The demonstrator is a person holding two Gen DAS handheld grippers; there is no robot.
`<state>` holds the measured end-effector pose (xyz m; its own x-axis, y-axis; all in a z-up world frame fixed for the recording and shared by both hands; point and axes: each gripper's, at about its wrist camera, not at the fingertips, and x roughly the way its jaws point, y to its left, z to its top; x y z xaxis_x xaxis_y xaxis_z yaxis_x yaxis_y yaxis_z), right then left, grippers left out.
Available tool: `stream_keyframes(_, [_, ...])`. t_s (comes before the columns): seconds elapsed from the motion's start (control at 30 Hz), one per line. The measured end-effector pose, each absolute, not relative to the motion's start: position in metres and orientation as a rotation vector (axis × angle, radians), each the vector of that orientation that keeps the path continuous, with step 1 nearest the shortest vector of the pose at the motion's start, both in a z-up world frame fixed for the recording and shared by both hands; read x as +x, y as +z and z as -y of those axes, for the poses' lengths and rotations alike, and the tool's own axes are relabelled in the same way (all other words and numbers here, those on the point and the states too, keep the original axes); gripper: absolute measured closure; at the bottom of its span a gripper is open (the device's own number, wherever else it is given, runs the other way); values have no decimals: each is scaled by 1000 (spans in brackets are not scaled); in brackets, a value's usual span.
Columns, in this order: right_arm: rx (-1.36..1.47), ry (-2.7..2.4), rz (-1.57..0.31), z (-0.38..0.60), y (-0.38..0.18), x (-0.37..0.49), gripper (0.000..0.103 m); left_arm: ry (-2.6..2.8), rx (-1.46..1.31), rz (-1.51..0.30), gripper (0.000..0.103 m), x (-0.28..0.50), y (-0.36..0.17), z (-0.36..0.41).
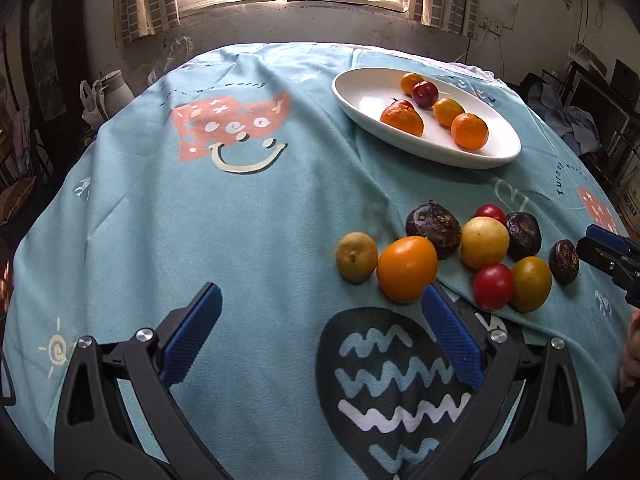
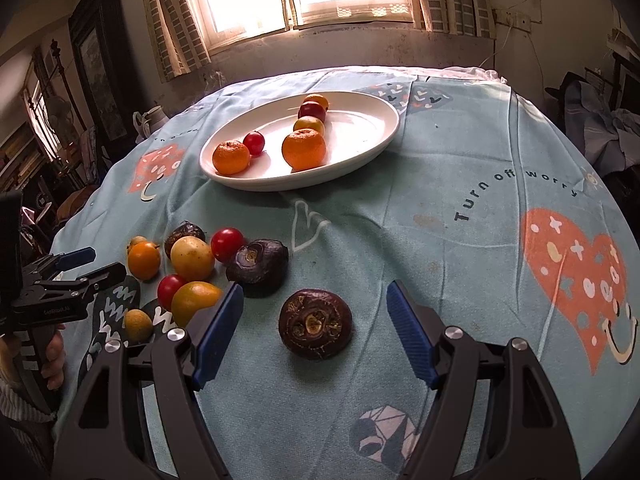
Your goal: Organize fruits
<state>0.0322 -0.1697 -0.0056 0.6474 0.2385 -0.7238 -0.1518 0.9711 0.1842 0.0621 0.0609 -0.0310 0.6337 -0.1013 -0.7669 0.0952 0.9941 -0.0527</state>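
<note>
A white oval plate (image 1: 360, 96) (image 2: 360, 128) at the back of the table holds tangerines, small red fruits and yellow ones. Loose fruit lies in a cluster on the cloth, among it an orange fruit (image 1: 406, 270), a yellow one (image 1: 484, 242), red tomatoes and dark brown water chestnuts. My left gripper (image 1: 320, 300) stands open over bare cloth, its right finger tip just short of the orange fruit. My right gripper (image 2: 315, 292) is open around one dark water chestnut (image 2: 315, 328) that lies apart from the cluster, with gaps on both sides of it.
The table wears a light blue printed cloth (image 1: 260, 208). In the right wrist view, the left gripper (image 2: 100, 263) sits at the left edge beside the fruit cluster (image 2: 192, 258), a hand below it. A white jug (image 1: 114, 88) stands beyond the table's far left edge.
</note>
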Motion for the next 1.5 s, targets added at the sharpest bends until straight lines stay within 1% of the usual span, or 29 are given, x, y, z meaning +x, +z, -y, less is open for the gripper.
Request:
stream_keyframes(0.1, [100, 226, -834, 168, -5, 31, 28, -129, -3, -900, 2, 67, -35, -56])
stream_keyframes(0.27, [106, 218, -837, 169, -6, 32, 28, -177, 63, -837, 5, 64, -25, -35])
stream_keyframes(0.3, [106, 219, -838, 168, -6, 33, 28, -189, 74, -839, 8, 66, -25, -30])
stream_keyframes(0.33, [106, 219, -838, 168, -6, 32, 28, -201, 80, -845, 14, 68, -26, -27])
stream_keyframes(0.37, [106, 218, -838, 168, -6, 32, 28, -216, 83, -854, 18, 69, -27, -24])
stream_keyframes(0.43, [107, 217, -837, 168, -6, 32, 28, -241, 92, -879, 31, 74, -31, -19])
stream_keyframes(0.5, [107, 217, -839, 168, -7, 33, 28, -254, 108, -893, 35, 78, -36, -14])
stream_keyframes(0.7, [106, 218, -838, 168, -6, 33, 28, -295, 148, -864, 36, 76, -34, -5])
stream_keyframes(0.77, [106, 217, -838, 168, -6, 33, 28, -303, 142, -857, 44, 72, -31, -7])
stream_keyframes(0.83, [106, 216, -840, 168, -7, 33, 28, -336, 110, -855, 59, 68, -27, -11])
stream_keyframes(0.87, [106, 216, -841, 168, -7, 33, 28, -347, 93, -861, 61, 66, -27, -13])
stream_keyframes(1.0, [104, 218, -844, 168, -8, 33, 28, -360, 128, -891, 61, 66, -35, -3])
stream_keyframes(1.07, [106, 216, -846, 168, -8, 33, 28, -357, 150, -887, 58, 68, -37, 3])
stream_keyframes(1.23, [109, 218, -847, 168, -8, 34, 28, -337, 154, -916, 57, 80, -44, 7])
stream_keyframes(1.27, [108, 219, -848, 168, -8, 34, 28, -337, 153, -911, 59, 78, -44, 6])
stream_keyframes(1.3, [106, 222, -849, 168, -8, 34, 28, -332, 154, -900, 66, 76, -43, 5])
stream_keyframes(1.4, [93, 229, -846, 171, -8, 31, 28, -346, 116, -892, 66, 68, -40, -1])
stream_keyframes(1.5, [75, 234, -864, 172, -12, 27, 28, -345, 85, -839, 66, 57, -30, -8])
